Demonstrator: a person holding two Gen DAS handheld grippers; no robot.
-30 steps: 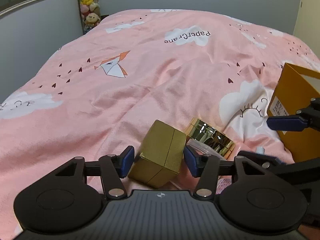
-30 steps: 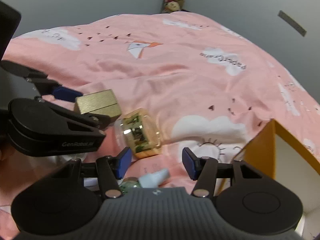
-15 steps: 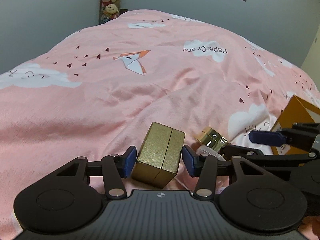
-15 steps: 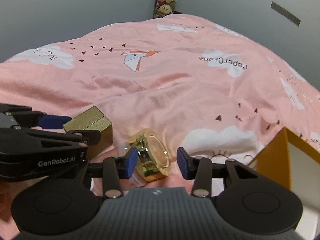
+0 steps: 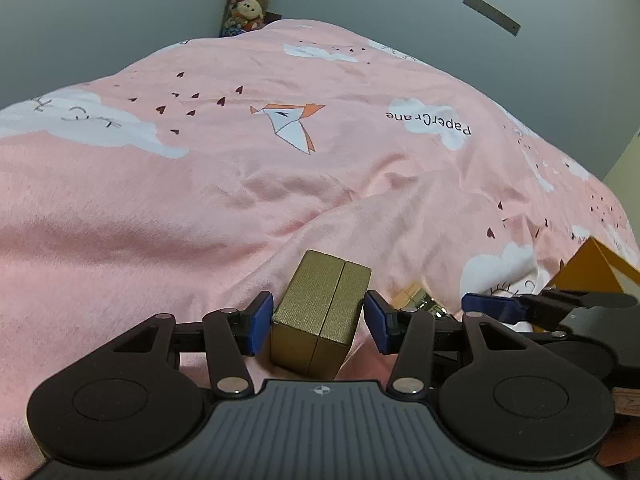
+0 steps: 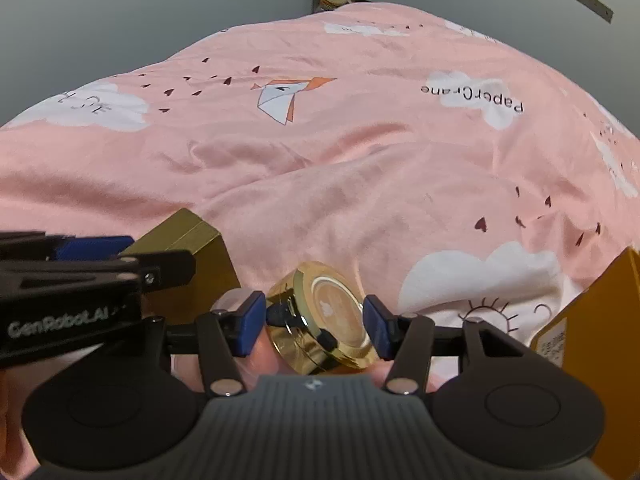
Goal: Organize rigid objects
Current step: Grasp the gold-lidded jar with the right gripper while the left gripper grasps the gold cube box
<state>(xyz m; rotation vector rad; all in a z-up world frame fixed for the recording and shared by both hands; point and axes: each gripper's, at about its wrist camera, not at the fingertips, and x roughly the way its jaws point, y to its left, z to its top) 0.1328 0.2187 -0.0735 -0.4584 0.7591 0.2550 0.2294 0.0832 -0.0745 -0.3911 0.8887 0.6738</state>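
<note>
A matte gold box (image 5: 320, 312) sits between the blue pads of my left gripper (image 5: 318, 322), which is shut on its two sides. The same box (image 6: 192, 240) shows at the left of the right wrist view, behind the left gripper's finger (image 6: 92, 248). A shiny gold round jar (image 6: 324, 316) lies tilted, lid towards the camera, between the pads of my right gripper (image 6: 316, 322). Those jaws are opening, with each pad right beside the jar and no firm press visible. Only the jar's edge (image 5: 420, 296) shows in the left wrist view.
Everything lies on a rumpled pink bed cover (image 5: 280, 184) with cloud prints. An open orange cardboard box (image 6: 592, 320) stands at the right, close to the right gripper. Plush toys (image 5: 250, 4) sit in the far corner against grey walls.
The left jaws closed onto the gold box and the gripper rolled. The right gripper moved left over the gold jar, narrowed, then widened around it.
</note>
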